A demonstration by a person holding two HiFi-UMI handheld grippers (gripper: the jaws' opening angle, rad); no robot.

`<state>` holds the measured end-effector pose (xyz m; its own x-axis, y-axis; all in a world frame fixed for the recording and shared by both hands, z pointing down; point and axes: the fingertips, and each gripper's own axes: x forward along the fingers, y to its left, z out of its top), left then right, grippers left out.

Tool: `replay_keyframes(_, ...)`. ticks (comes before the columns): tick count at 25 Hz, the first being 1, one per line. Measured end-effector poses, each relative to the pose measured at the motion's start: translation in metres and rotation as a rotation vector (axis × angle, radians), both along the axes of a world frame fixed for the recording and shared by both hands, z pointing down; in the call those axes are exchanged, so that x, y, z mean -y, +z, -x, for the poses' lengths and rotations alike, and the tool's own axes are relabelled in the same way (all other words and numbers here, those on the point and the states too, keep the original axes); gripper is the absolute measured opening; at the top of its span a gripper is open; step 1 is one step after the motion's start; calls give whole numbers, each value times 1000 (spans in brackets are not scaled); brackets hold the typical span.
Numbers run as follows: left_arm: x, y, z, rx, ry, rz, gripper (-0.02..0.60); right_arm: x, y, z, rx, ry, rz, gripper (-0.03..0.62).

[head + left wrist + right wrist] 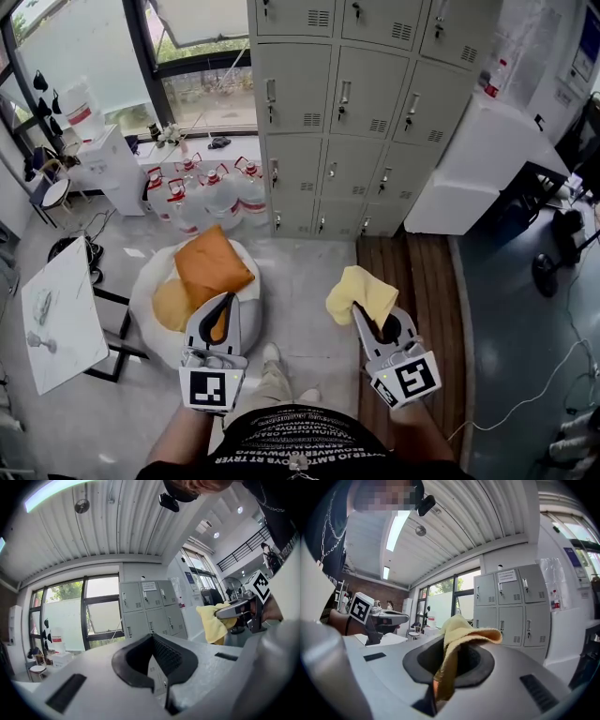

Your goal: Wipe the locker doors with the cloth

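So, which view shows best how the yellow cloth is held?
The right gripper view: the yellow cloth sits pinched, close up, in the jaws of the right claw. The head view shows it bunched above that claw; the left gripper view shows it small, from the side.

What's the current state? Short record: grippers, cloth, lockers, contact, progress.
left gripper: jaws together, nothing between them
right gripper: jaws closed on yellow cloth
lockers: grey, doors closed, straight ahead
contact: yellow cloth held in the air, apart from lockers
progress: wiping not under way
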<state>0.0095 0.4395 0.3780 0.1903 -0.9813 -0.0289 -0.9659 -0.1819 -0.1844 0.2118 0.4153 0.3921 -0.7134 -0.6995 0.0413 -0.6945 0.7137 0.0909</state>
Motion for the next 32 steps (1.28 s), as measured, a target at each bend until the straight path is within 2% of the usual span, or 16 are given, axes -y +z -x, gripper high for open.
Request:
replay_keyframes(3,9,2,9,-25,16,5,5,11,-1,11,20,-10,6,40)
replay_keyframes(8,39,8,23,-11,47,8,5,40,3,29,-1,8,3,40)
replay_keyframes(16,115,17,41,-49,117,41,5,99,16,50,22,49,72,40)
replay_keyframes(22,160,31,60,-32,148,62,5,142,28,76,69,52,145,40)
replay_keyframes(25,176,34,74,-39,150,74,5,158,28,90,73,60,140,40)
replay_keyframes(30,197,33,86,-107,185,93,6,173,31,113,62,52,137,40)
replay_keyframes(32,204,35,84,-100,205,107,6,177,32,118,61,54,145,40)
